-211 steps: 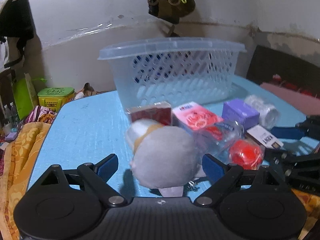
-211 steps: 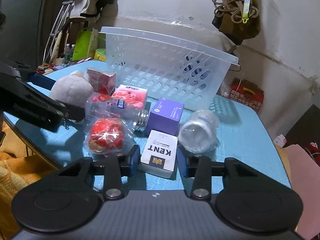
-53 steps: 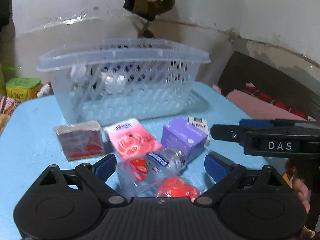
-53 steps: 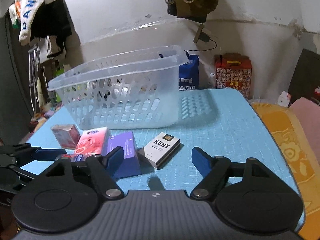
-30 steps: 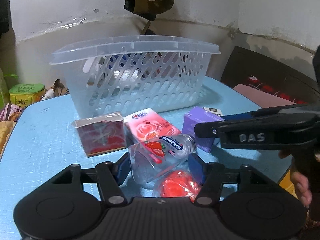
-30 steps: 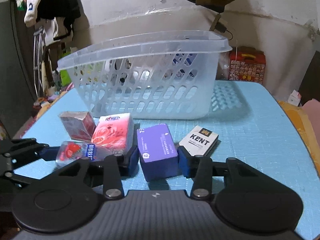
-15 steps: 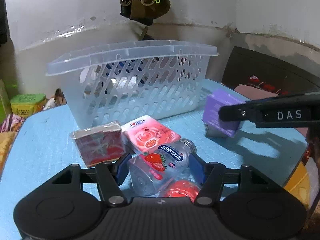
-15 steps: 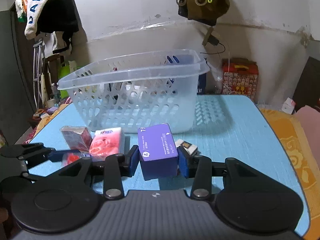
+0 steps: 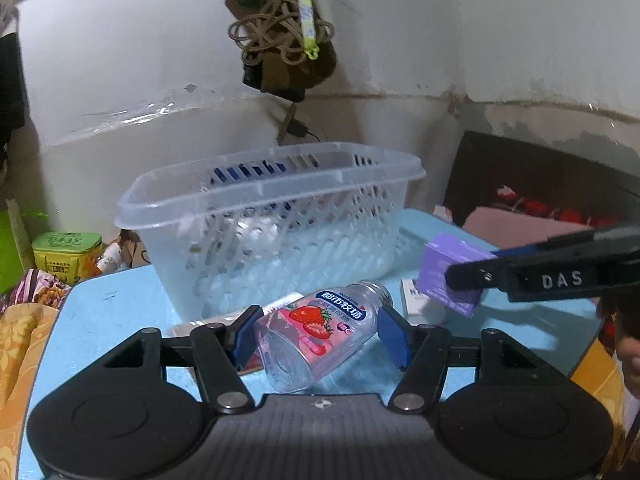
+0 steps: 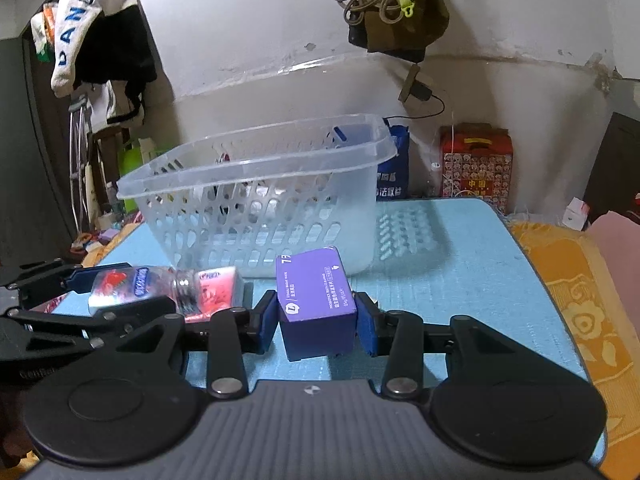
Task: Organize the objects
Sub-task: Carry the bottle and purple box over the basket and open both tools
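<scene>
Translucent plastic basket is the biggest thing, slotted walls, smooth rolled rim, sitting on the blue table, which has a fine woven-looking texture. Something pale and crinkly shows through the basket wall, so I judge part of the sorting is done; what exactly is inside I cannot tell.

Both my claws are loaded and raised in front of the basket, below its rim. My left claw is clamped on the clear bottle, jaws about bottle-width apart, pads on its sides. Bottle is hard see-through plastic, rounded-square body, glossy strawberry label, threaded silver neck pointing toward the basket, looks empty and light. My right claw is closed on the purple box, pads flat on two opposite faces. Box is matte cardboard, sharp corners, small white print, tilted slightly.

Left to do, as I judge it: carry both over the rim and drop them in.

On the table just in front of the basket: pink packet, soft glossy wrap with a red print, partly hidden behind the bottle. White carton lies flat on the table below the purple box, mostly covered. These small ones remain for later trips.
</scene>
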### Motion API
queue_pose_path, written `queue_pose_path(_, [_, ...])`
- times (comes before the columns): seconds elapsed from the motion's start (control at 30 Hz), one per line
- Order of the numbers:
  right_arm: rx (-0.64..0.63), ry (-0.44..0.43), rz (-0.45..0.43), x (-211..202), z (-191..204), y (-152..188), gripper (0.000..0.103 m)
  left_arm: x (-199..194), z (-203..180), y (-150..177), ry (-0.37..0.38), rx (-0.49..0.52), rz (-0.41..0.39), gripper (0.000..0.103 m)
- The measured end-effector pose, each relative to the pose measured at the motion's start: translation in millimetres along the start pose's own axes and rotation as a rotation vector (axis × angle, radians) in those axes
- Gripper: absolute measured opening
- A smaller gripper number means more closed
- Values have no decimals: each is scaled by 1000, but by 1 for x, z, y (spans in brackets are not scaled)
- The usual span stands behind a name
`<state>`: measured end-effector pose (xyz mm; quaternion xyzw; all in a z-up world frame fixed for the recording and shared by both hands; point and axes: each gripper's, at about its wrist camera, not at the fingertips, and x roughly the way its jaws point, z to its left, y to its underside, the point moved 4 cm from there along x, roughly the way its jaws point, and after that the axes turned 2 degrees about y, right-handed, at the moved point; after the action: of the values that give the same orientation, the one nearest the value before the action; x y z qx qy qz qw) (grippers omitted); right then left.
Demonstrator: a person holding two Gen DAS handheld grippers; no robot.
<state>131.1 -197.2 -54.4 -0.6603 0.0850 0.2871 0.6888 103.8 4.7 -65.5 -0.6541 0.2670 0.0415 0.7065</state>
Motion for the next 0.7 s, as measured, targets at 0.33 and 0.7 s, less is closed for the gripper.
queue_pose_path(0.33, [4,-23,-66,-18,4,-12,45,-25,15,-23,16,-68,-98,66])
queue_pose_path(0.7, [-10,-32,-181,-37,15,-46,45,-51,32,-55,11,-142,-208,66])
